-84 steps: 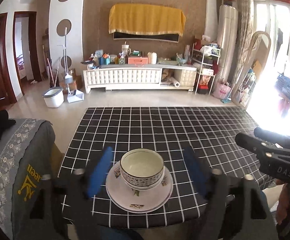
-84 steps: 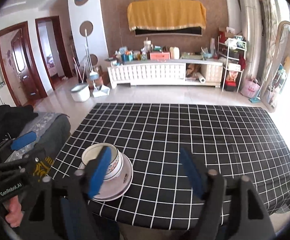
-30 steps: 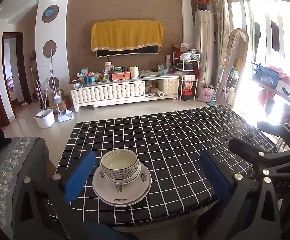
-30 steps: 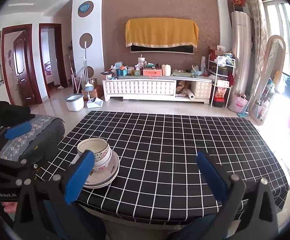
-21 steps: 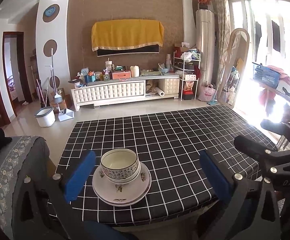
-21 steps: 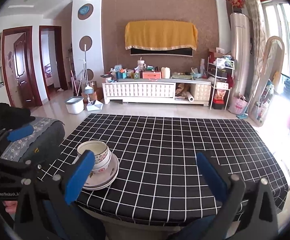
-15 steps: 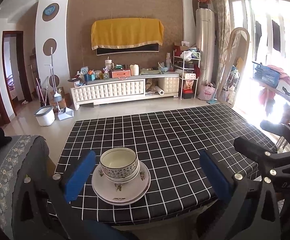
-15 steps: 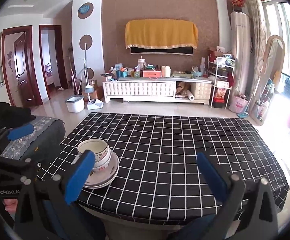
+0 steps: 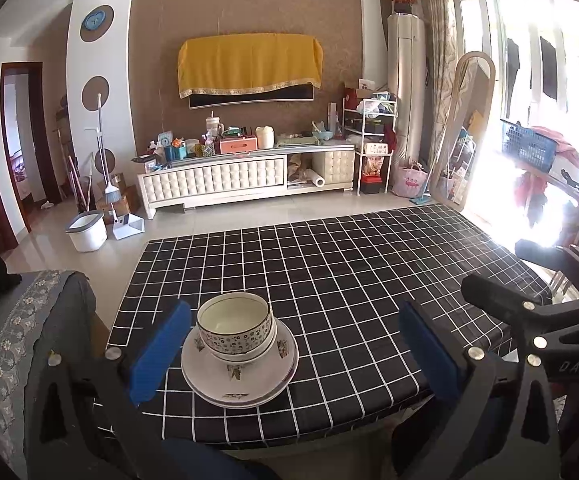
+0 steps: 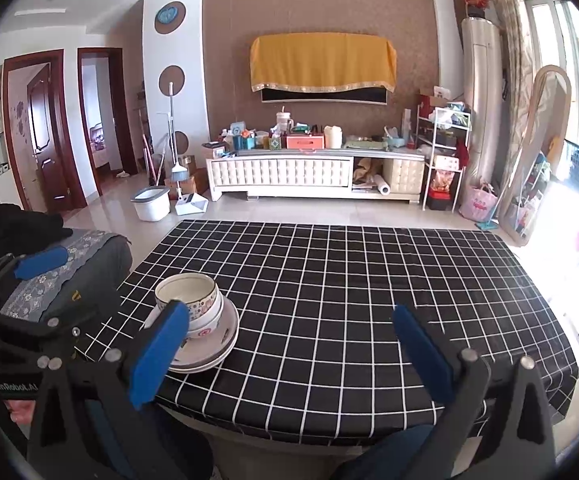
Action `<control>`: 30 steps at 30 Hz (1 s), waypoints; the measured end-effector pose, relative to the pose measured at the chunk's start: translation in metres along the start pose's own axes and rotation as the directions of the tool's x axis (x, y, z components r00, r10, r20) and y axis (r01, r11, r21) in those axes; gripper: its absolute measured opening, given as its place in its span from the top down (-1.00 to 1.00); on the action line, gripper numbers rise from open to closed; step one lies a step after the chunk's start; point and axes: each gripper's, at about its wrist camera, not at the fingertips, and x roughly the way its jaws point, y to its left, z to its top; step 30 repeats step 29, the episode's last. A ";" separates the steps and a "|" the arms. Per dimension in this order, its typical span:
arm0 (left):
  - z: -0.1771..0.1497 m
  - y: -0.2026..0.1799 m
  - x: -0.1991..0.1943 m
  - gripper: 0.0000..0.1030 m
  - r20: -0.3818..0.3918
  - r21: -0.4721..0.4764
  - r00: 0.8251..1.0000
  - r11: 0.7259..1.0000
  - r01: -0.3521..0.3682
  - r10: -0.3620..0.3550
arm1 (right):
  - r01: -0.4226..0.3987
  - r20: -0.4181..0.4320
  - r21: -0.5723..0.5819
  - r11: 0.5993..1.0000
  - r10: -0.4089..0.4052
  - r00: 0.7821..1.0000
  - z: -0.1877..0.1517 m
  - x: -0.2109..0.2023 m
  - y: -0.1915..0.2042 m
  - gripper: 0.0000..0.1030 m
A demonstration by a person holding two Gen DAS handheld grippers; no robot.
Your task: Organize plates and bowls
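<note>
We log a table [image 9: 369, 280] under a black cloth with a white grid. Near its front left corner stands one stack: bowls [image 9: 233, 322] nested together, resting upright on plates [image 9: 240, 376] with a floral print. We cannot count the bowls or plates for certain; from the right wrist view at least two rims of each show.

Left gripper [image 9: 293, 354]: jaws spread wide, holding nothing. We see the stack between its blue pads [image 9: 159, 354], closer to the left pad but apart from it. The gripper sits back at the table's near edge, above the cloth.

Right gripper [image 10: 291, 354]: jaws likewise wide and empty. In its view the stack [image 10: 193, 320] lies off to the left, partly behind the left blue pad [image 10: 157, 354]; we cannot tell any contact there. The rest of the cloth ahead of it is bare.

Each gripper shows at the side of the other's view.
</note>
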 end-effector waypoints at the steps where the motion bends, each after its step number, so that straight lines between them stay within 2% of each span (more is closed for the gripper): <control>1: 0.000 0.000 0.000 -0.99 0.001 -0.001 1.000 1.000 0.000 0.000 | -0.001 0.000 0.000 1.000 0.001 1.000 0.000 0.000 0.000 -0.99; 30: -0.002 0.006 -0.003 -0.99 -0.016 -0.020 1.000 1.000 0.016 -0.016 | -0.006 -0.007 0.008 1.000 0.006 1.000 0.001 -0.002 0.000 -0.99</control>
